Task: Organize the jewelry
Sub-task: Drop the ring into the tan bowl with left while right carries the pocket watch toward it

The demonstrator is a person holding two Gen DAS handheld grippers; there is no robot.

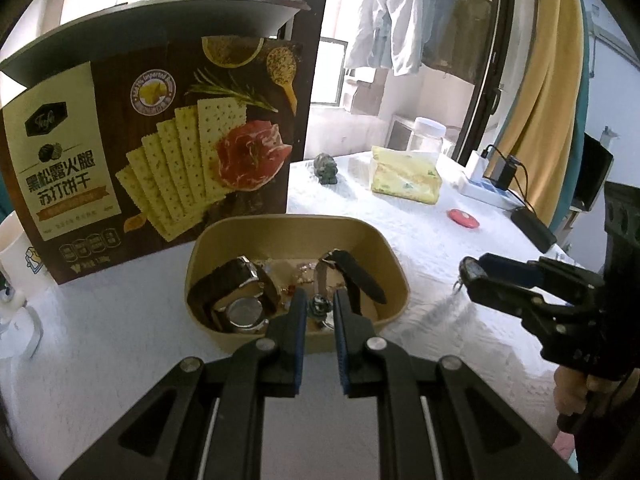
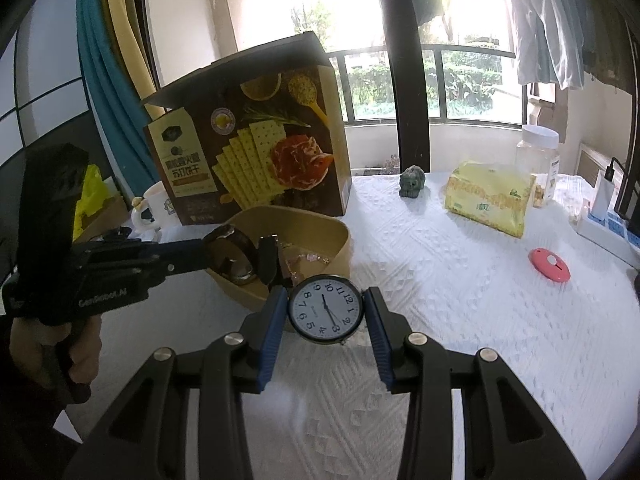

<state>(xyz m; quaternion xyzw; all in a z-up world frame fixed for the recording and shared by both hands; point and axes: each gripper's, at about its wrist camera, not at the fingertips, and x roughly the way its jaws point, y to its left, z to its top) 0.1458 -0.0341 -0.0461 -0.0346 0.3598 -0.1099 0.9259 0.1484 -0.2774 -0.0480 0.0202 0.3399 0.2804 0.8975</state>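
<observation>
A tan tray (image 1: 384, 248) holds several watches (image 1: 244, 312) and small trinkets; it also shows in the right wrist view (image 2: 340, 240). My left gripper (image 1: 319, 306) reaches into the tray's near side, its fingers closed around a small dark metal ornament (image 1: 319, 305). My right gripper (image 2: 326, 308) is shut on a round white-faced watch (image 2: 326, 309), held above the white cloth just right of the tray. In the left wrist view the right gripper (image 1: 470, 276) hovers right of the tray.
A big cracker box (image 1: 152, 152) stands behind the tray. A stone figurine (image 2: 414, 181), yellow tissue pack (image 2: 490, 204), plastic jar (image 2: 538, 160), pink round case (image 2: 549, 265), power strip (image 1: 486, 192) and mug (image 2: 160, 206) sit on the white tablecloth (image 2: 460, 320).
</observation>
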